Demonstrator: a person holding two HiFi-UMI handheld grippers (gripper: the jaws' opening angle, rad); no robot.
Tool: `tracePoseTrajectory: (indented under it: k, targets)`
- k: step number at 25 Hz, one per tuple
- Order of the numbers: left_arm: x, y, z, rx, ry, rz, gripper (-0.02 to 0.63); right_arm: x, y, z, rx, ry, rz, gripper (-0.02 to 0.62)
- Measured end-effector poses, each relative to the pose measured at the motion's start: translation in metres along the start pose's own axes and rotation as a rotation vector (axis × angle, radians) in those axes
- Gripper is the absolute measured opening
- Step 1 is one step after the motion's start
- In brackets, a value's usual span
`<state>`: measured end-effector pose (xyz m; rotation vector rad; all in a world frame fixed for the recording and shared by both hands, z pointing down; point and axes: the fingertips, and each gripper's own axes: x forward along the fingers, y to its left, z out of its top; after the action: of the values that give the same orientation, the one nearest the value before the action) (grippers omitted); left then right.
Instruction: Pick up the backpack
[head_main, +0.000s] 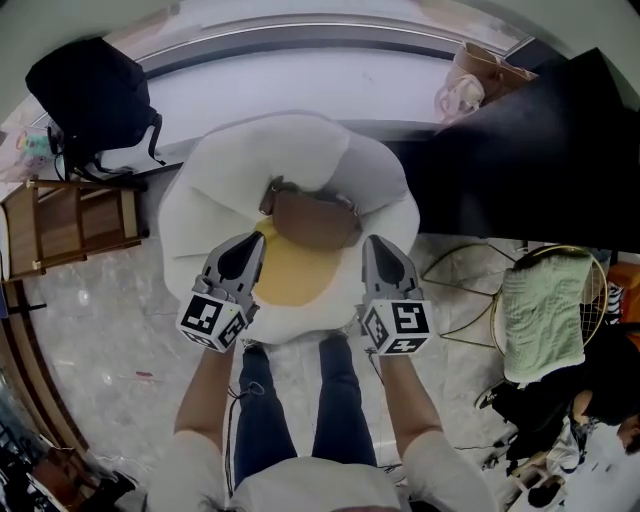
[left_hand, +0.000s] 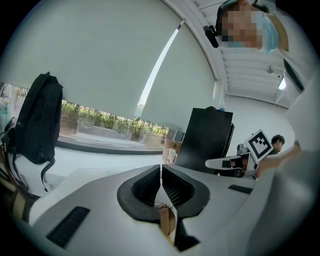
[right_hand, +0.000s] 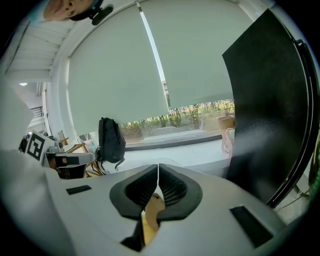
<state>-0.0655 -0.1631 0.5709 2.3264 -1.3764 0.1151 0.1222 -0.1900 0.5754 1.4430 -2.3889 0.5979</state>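
Fingers (left_hand: 145, 189) pinched together, empty, on left gripper (head_main: 255, 242) and right gripper (head_main: 372, 246). Just one backpack (head_main: 90, 95), standing upright, left of white chair (head_main: 195, 215).

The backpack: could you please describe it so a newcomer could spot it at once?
Look along the white window ledge beyond the white cushion. At its left end, beside a wooden rack, stands the backpack: black, upright, the only dark bag there.

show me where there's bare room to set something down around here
Bare: the long white ledge between the backpack and the paper bag, and the floor between the wooden rack and the white cushion. Crowded: the right side, with the black board, the wire stand and the green towel.
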Motion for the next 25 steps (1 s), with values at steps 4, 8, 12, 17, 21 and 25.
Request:
tracePoseTrajectory:
  k: [4,8,12,17,21,25]
  targets:
    - [0.013,0.006,-0.013,-0.003,0.007,0.005,0.038,0.014,-0.011,-0.014,0.001,0.010,-0.006,0.029]
    - [0.022,0.009,-0.025,-0.017,0.009,0.008,0.038,0.022,-0.016,-0.031,0.000,0.033,-0.001,0.029]
    - [0.031,0.013,-0.038,-0.020,0.016,0.004,0.038,0.032,-0.018,-0.045,-0.001,0.043,0.008,0.031]
    - [0.036,0.025,-0.059,-0.010,0.024,0.019,0.038,0.045,-0.019,-0.069,-0.021,0.063,0.023,0.029]
    - [0.039,0.033,-0.081,-0.018,0.040,0.031,0.038,0.054,-0.021,-0.087,-0.038,0.076,0.030,0.029]
    - [0.043,0.036,-0.100,0.000,0.067,0.027,0.038,0.060,-0.024,-0.106,-0.043,0.086,0.029,0.029]
